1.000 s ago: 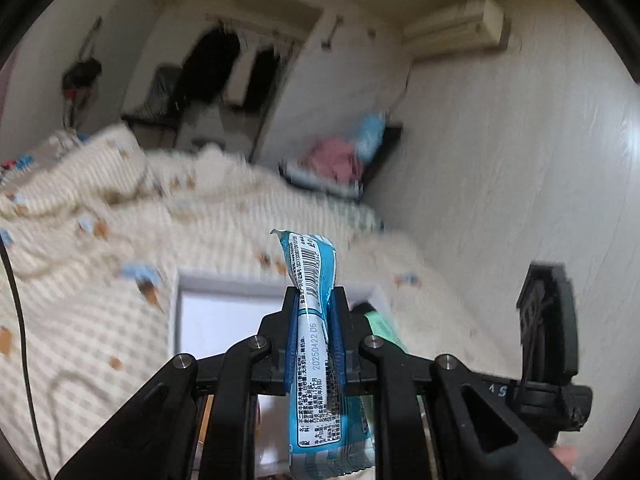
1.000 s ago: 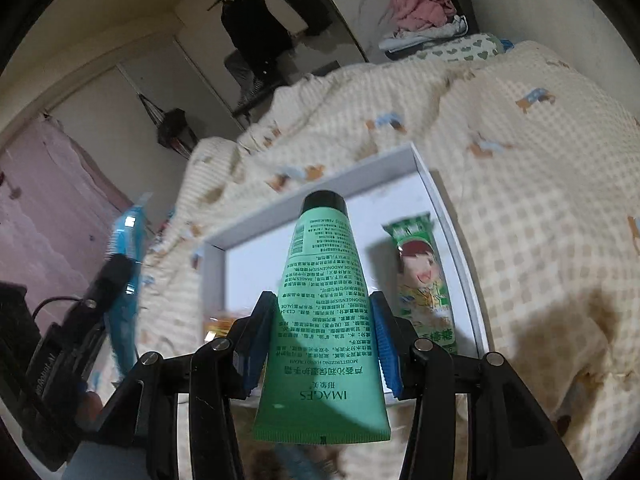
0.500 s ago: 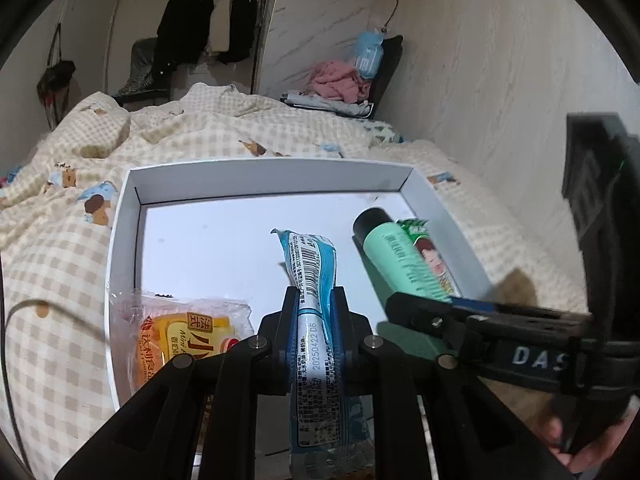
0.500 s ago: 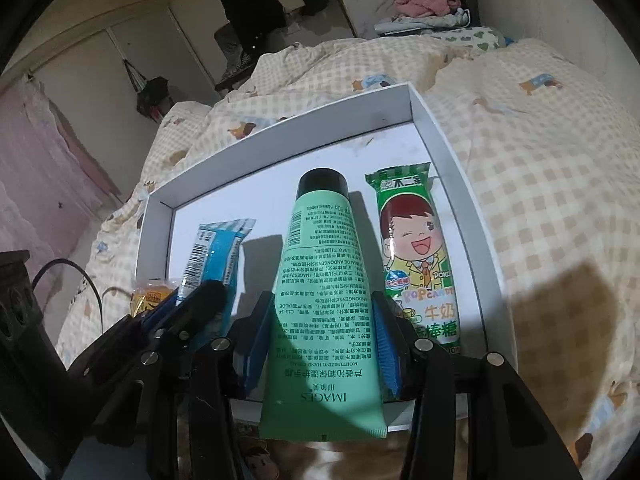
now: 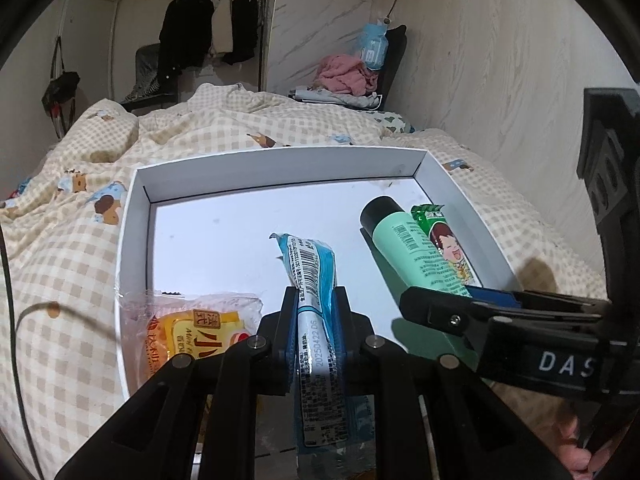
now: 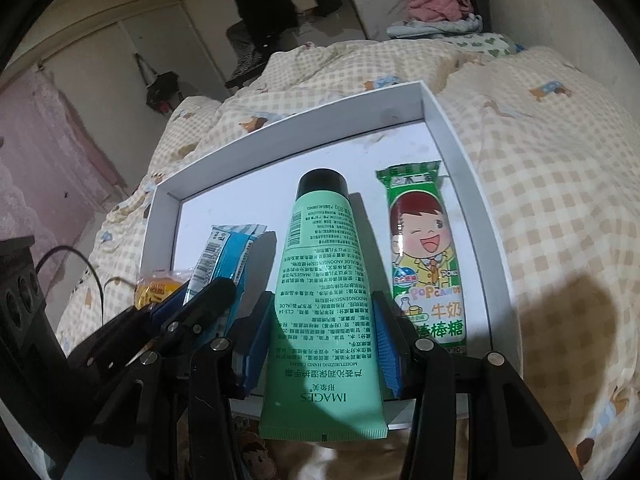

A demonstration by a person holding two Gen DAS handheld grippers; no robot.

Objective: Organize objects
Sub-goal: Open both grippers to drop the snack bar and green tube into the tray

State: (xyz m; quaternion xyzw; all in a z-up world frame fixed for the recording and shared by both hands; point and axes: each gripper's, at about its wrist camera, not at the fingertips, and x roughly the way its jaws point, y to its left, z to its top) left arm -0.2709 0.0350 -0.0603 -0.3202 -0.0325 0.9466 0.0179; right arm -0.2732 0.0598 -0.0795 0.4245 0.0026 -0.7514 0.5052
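Checked cream quilt (image 5: pixel 60 260) lies under a shallow white cardboard box (image 5: pixel 280 156). L to R inside it:

- Yellow snack pouch in clear plastic (image 5: pixel 192 332) sits at the near-left corner, partly over the rim.
- Blue-and-white foil snack stick (image 5: pixel 316 264) is pinched hard at mid-length by the left gripper (image 5: pixel 316 292). Its jaws are pressed nearly together. The far end tilts up over the box floor, not yet laid flat.
- Mint-green hand-cream tube w/ black cap (image 6: pixel 324 280) sits between the right gripper's (image 6: pixel 324 296) blue pads, cap end far. The jaws have just been opening. The pads seem to be touching its sides still, but lightly. The crimped tail sticks out past the near rim.
- Green cartoon-print candy packet (image 6: pixel 424 252) lies flat just beside the tube, near the right wall.

Risks:

- The tube's tail overhangs the rim, so pulling the claw back while the pads still rub could drag it out, or nudge it onto the candy.
- The two claws are v. close, so a sideways move may knock the stick or tube askew.
- The stick, let go from its tilt, may flop onto the pouch.

Vs a second ago, both claws have come down. Back then the left view showed mostly room and bed, w/ only part of the box, and the tube was held up over it.
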